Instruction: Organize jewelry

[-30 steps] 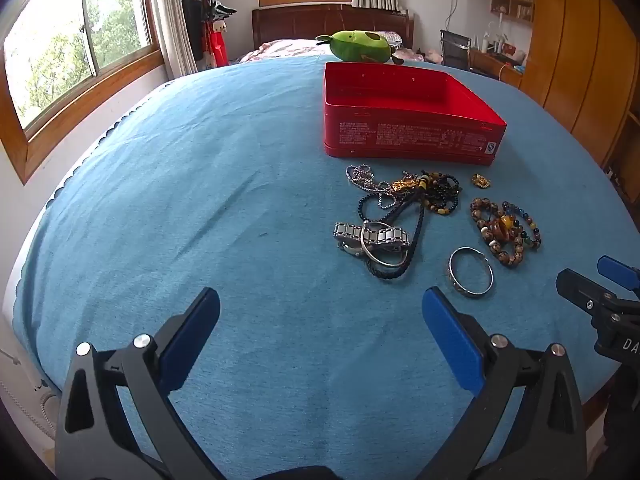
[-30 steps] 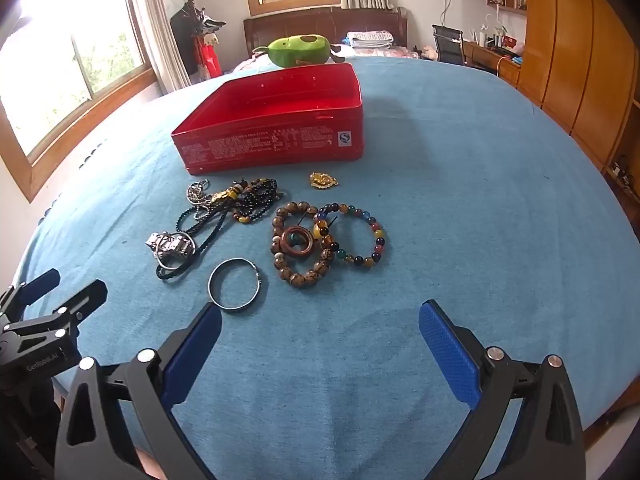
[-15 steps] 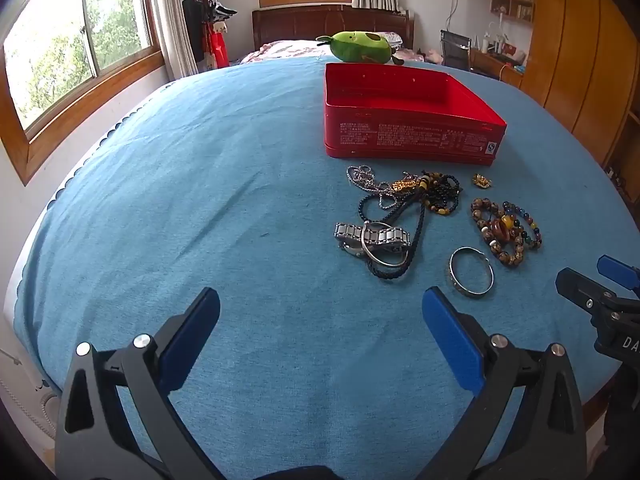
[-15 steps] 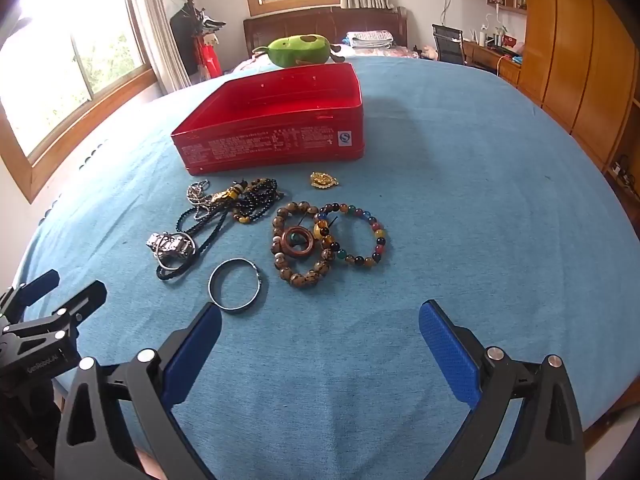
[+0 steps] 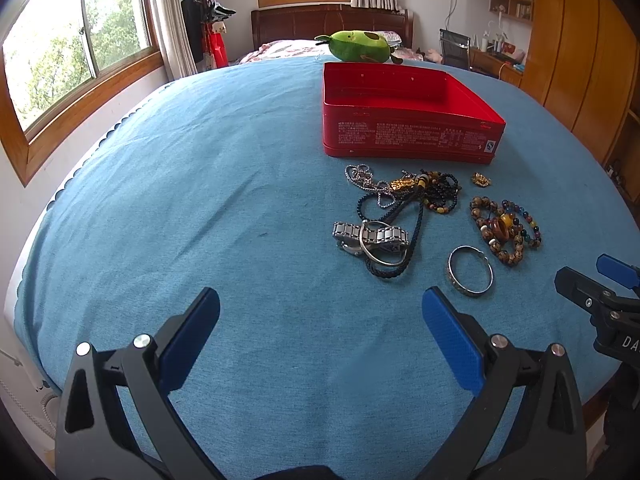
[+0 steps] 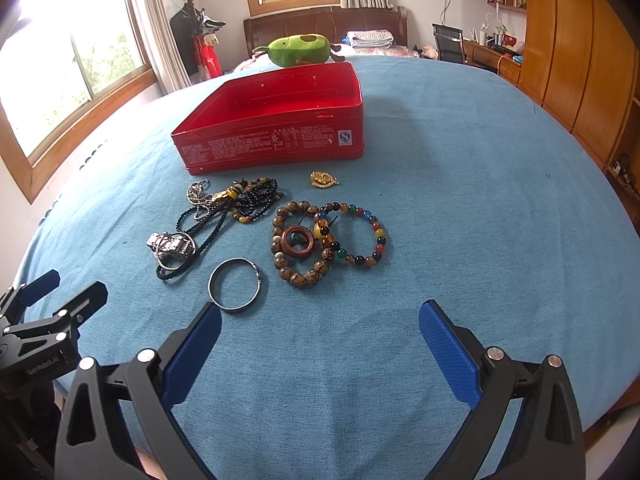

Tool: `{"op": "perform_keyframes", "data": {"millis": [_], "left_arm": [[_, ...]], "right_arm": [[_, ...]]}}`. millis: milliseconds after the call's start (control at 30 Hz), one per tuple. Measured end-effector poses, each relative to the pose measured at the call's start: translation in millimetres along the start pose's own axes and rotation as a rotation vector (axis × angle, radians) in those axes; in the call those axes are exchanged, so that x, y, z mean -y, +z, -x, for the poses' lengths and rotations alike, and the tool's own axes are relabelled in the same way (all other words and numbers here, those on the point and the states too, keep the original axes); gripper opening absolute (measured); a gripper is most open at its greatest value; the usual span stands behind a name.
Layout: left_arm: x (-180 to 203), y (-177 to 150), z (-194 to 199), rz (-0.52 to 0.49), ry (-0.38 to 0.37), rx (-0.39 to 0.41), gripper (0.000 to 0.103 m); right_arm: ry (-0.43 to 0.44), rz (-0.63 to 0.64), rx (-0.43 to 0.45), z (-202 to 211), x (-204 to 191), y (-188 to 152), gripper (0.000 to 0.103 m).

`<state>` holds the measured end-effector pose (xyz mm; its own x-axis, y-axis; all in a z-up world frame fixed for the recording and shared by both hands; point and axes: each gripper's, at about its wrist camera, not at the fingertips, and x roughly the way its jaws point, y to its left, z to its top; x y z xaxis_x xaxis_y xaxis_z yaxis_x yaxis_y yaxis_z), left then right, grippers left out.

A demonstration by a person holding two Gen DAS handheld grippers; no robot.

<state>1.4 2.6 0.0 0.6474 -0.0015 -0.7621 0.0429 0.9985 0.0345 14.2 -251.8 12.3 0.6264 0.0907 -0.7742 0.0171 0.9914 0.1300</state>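
The right wrist view shows the coloured bead bracelet (image 6: 357, 234) as a full ring, touching the brown bead bracelet (image 6: 301, 246) that encircles a reddish ring (image 6: 298, 242); the left wrist view crowds these at its right side. The left view shows the metal watch band (image 5: 370, 235) plainly, lying under a dark braided cord (image 5: 400, 240).

The left tongs (image 5: 320, 312) and right tongs (image 6: 320, 322) are both spread wide and hold nothing, hovering over the worktop (image 5: 180, 200).

Ahead of the right tongs, just past its left finger, lies a silver bangle (image 6: 235, 285). Beyond it sit a tangle of chains and dark beads (image 6: 236, 198) and a small gold charm (image 6: 323, 179), all apart from the empty red tin (image 6: 276, 120) farther ahead.

A blue cloth covers the worktop. Behind are a green plush toy (image 6: 300, 50), a bed, windows and wooden cabinets.
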Motion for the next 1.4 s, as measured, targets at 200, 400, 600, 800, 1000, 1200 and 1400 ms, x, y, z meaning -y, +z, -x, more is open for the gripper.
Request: {"op": "perform_keyframes", "data": {"millis": [200, 400, 600, 800, 1000, 1200, 1400], "left_arm": [[0.6, -0.1, 0.3, -0.001, 0.002, 0.001, 0.1], [2.2, -0.5, 0.6, -0.002, 0.003, 0.002, 0.1], [2.3, -0.5, 0.6, -0.003, 0.004, 0.002, 0.1], [2.9, -1.8, 0.1, -0.003, 0.003, 0.001, 0.1], [3.1, -1.8, 0.1, -0.003, 0.004, 0.001, 0.1], [3.1, -1.8, 0.0, -0.003, 0.005, 0.001, 0.1], [2.4, -2.5, -2.6, -0.003, 0.004, -0.003, 0.1]], "right_arm": [[0.0, 0.0, -0.001, -0.6, -0.1, 0.0, 0.099], [0.001, 0.0, -0.001, -2.0, -0.5, -0.3, 0.099], [0.001, -0.002, -0.002, -2.6, -0.9, -0.5, 0.099], [0.001, -0.002, -0.002, -3.0, -0.8, -0.4, 0.099], [0.002, -0.002, -0.003, -2.5, 0.6, 0.4, 0.099], [0.001, -0.003, -0.004, -1.3, 3.3, 2.0, 0.099], [0.002, -0.003, -0.004, -2.9, -0.6, 1.7, 0.099]]}}
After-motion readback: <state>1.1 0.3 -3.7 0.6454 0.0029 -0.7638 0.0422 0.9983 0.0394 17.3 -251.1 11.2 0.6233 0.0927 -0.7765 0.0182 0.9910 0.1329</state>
